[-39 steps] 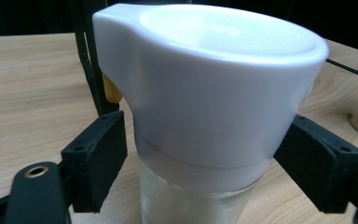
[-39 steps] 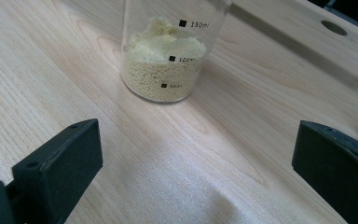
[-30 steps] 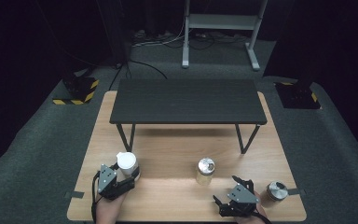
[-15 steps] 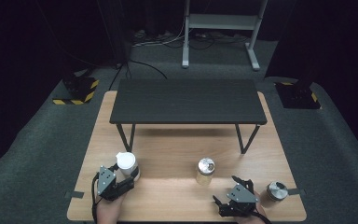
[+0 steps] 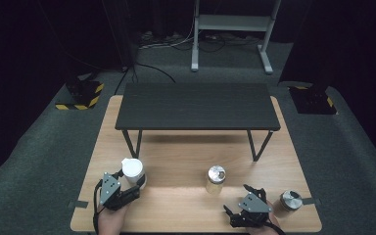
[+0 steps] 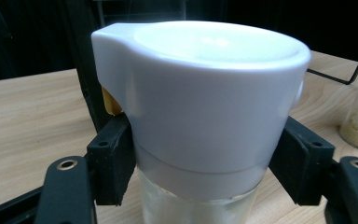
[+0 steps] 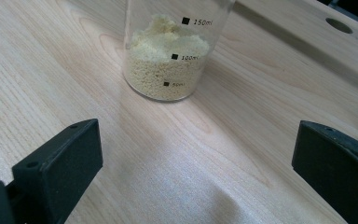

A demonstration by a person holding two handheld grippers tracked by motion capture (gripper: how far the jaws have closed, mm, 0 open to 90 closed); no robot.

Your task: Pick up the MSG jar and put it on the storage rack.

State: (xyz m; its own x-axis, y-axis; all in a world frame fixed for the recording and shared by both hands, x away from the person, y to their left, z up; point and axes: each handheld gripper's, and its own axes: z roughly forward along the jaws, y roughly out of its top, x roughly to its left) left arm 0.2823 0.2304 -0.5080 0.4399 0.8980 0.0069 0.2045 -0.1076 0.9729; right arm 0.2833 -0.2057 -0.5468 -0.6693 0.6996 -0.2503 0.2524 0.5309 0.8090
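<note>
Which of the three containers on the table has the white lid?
The white-lidded jar at the left, clamped in the left claw. The glass jar in the middle and the small container at the right have shiny metal tops.

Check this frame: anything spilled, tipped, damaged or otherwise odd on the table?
Nothing stands out. The white-lidded jar stands upright in the left gripper, the beaker of yellow granules is upright with none spilled, and the right gripper is open.

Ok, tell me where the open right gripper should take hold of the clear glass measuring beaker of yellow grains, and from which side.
Grip the clear glass measuring beaker across its straight round wall, low down, coming level from the near side where the right gripper faces it. It stands upright, so a side grip probably keeps the yellow grains in.
</note>
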